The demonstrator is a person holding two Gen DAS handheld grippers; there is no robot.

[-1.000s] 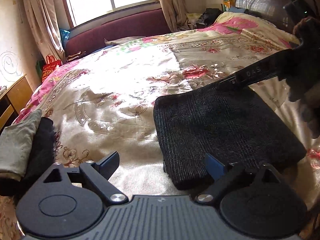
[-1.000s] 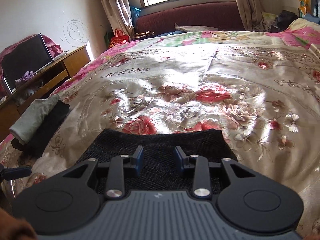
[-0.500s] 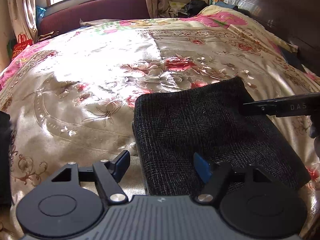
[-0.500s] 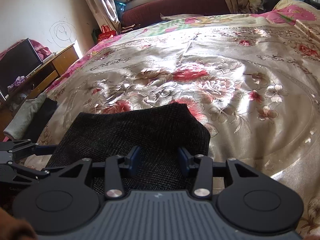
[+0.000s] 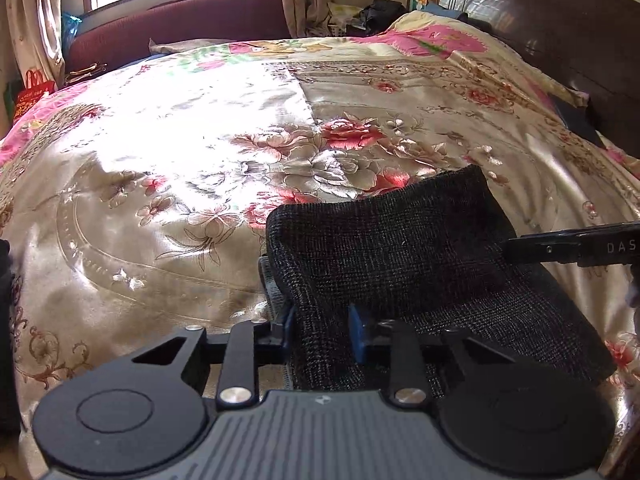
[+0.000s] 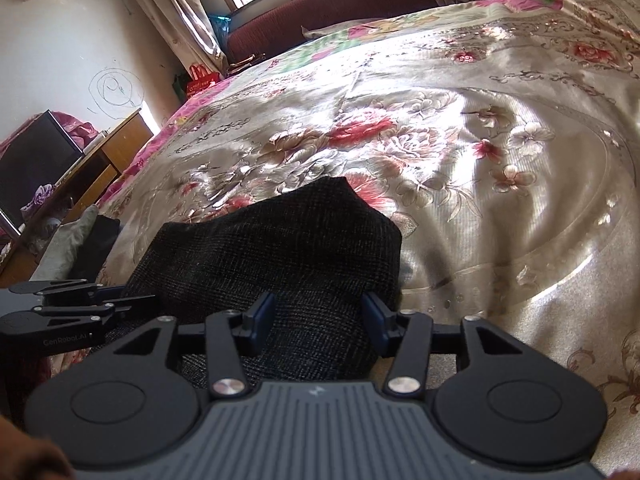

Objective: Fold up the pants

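The dark plaid pants [image 5: 404,264] lie folded in a thick bundle on the floral bedspread [image 5: 192,168]. My left gripper [image 5: 322,332] is shut on the bundle's near left edge, which bunches up between the blue pads. My right gripper [image 6: 318,316] sits over the bundle's near right end [image 6: 280,248] with its jaws partly apart around the cloth. The right gripper's side shows in the left wrist view [image 5: 572,246], touching the bundle's right edge. The left gripper shows in the right wrist view [image 6: 72,312] at the bundle's left.
A grey and a black garment [image 6: 76,240] lie stacked at the bed's left edge. A wooden cabinet with a dark screen [image 6: 44,156] stands to the left. A dark headboard [image 5: 560,28] and a pillow are at the right, a maroon sofa [image 5: 180,28] under the window.
My left gripper moved right onto the bundle's near left edge and closed on it. My right gripper's jaws widened around the right end, and the far edge of the bundle has lifted.
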